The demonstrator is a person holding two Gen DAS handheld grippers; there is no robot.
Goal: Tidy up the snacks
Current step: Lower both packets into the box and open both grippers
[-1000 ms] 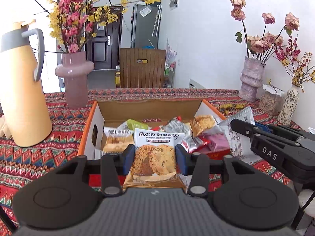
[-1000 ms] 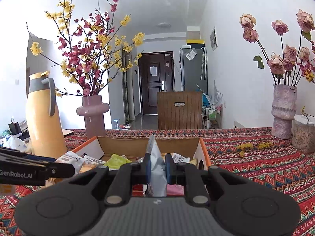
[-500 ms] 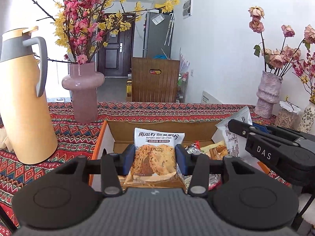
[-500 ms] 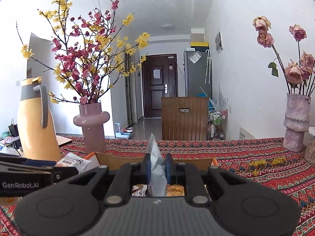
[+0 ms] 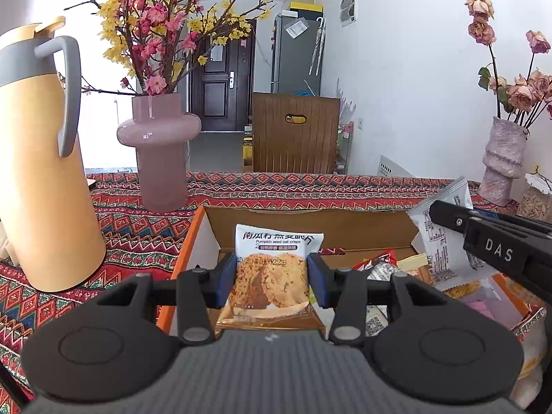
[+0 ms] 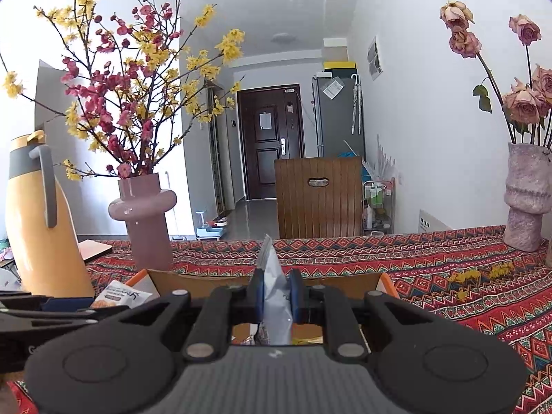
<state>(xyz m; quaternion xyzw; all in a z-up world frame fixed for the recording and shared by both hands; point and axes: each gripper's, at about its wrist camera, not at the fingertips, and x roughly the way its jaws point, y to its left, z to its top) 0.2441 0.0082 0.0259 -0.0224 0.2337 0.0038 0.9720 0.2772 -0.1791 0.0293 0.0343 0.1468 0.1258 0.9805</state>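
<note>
Left gripper [image 5: 272, 276] clamps flat glossy crisp packet [image 5: 274, 269], upright above cardboard box [image 5: 310, 222]. Right gripper [image 6: 277, 296] pinches thin silvery pouch [image 6: 274, 296] edge-on over same box. Crinkled wrappers [image 5: 383, 269] inside. Beyond: woven patterned cloth [image 5: 276, 186], smooth pink vase [image 5: 160, 158].

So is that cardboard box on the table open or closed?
Open. The cardboard box has no lid over it, and loose snack packets show inside, behind the cookie packet held by the left gripper.
</note>
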